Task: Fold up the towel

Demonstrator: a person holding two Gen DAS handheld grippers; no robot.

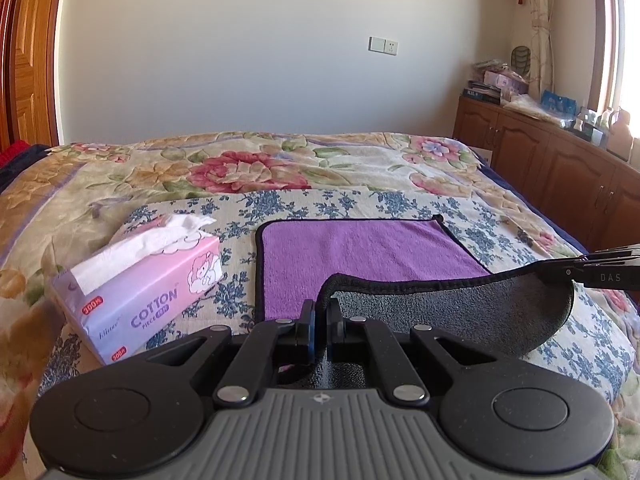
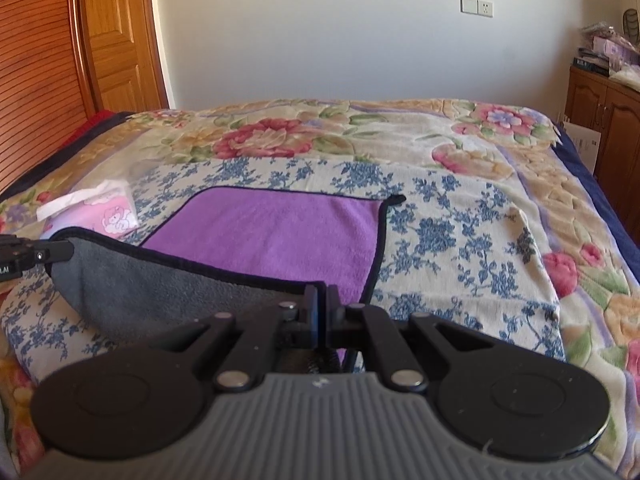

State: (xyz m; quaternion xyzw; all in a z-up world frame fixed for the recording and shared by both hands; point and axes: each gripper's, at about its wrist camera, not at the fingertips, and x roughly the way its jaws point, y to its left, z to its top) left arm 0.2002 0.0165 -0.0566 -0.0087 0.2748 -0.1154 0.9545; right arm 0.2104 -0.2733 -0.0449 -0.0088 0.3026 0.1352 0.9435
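Left tool (image 1: 320, 314) and right tool (image 2: 322, 300): each clamped on a near corner of towel (image 1: 360, 252) | towel on bed (image 1: 280, 160), near edge lifted | advice: carry both corners level to far edge, clear of tissue box (image 1: 148, 280).

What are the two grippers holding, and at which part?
Both hold the towel by its near edge: the left gripper at the near left corner, the right gripper at the near right corner.
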